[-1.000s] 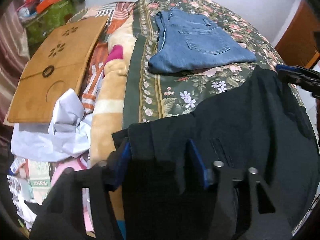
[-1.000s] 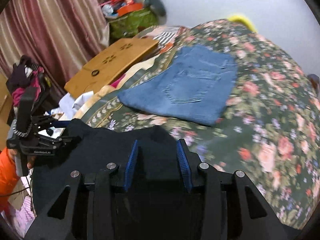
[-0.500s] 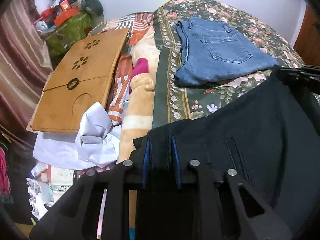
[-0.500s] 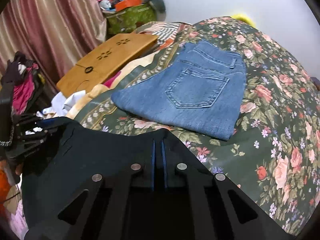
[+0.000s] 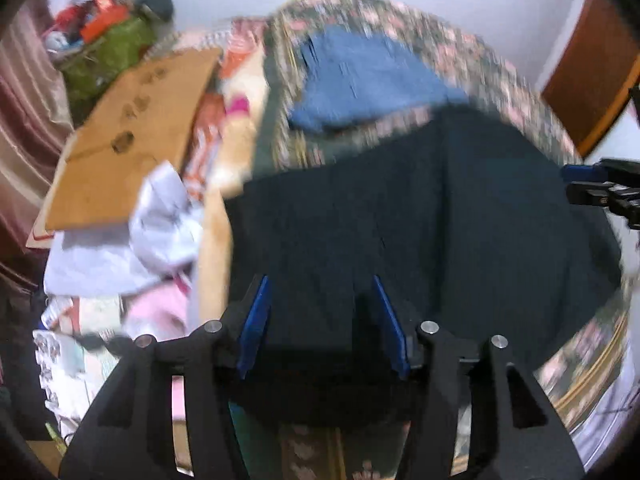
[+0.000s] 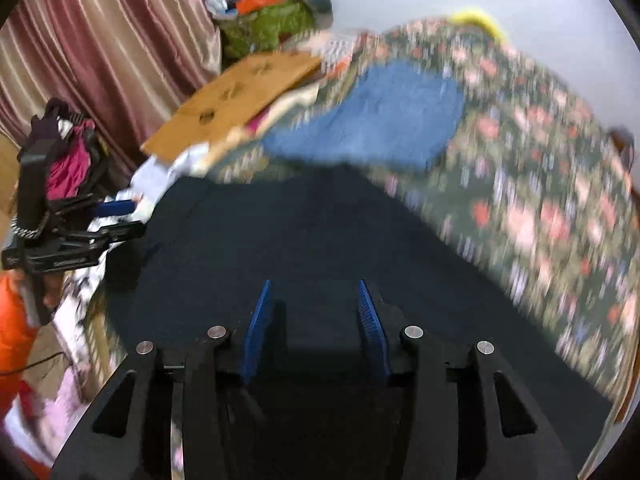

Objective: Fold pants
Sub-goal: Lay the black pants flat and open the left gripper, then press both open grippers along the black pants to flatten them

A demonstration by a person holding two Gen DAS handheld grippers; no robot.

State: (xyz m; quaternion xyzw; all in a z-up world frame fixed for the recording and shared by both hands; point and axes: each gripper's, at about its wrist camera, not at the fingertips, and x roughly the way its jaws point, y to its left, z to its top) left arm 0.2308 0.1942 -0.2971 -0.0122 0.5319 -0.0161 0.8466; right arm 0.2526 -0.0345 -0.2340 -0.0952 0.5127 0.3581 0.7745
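Both views are smeared by motion blur, so fine detail is lost. At the far left hangs a maroon curtain (image 6: 100, 52), and by the back wall next to it sits a green bag (image 5: 108, 54) heaped with red and orange items. A wooden board (image 5: 132, 140) with cut-out patterns lies tilted along the left edge of the bed, with crumpled white cloth (image 5: 132, 236) just below it and a pink garment (image 5: 160, 308) lower still.

The left claw (image 5: 322, 318) stands wide, its blue pads apart, with the near edge of the black pants (image 5: 400, 232) showing between them; nothing is pinched. The black pants lie spread flat on the near part of the floral bedspread (image 6: 540, 184). Farther back, folded blue jeans (image 6: 384, 120) rest on the same bedspread, their near edge just beside the pants' far edge.

The right claw (image 6: 314, 320) is likewise wide, its pads spread over the dark cloth without gripping it. In the left wrist view the right claw's blue tips show at the pants' right edge. A brown wooden door (image 5: 592, 76) stands at the far right.
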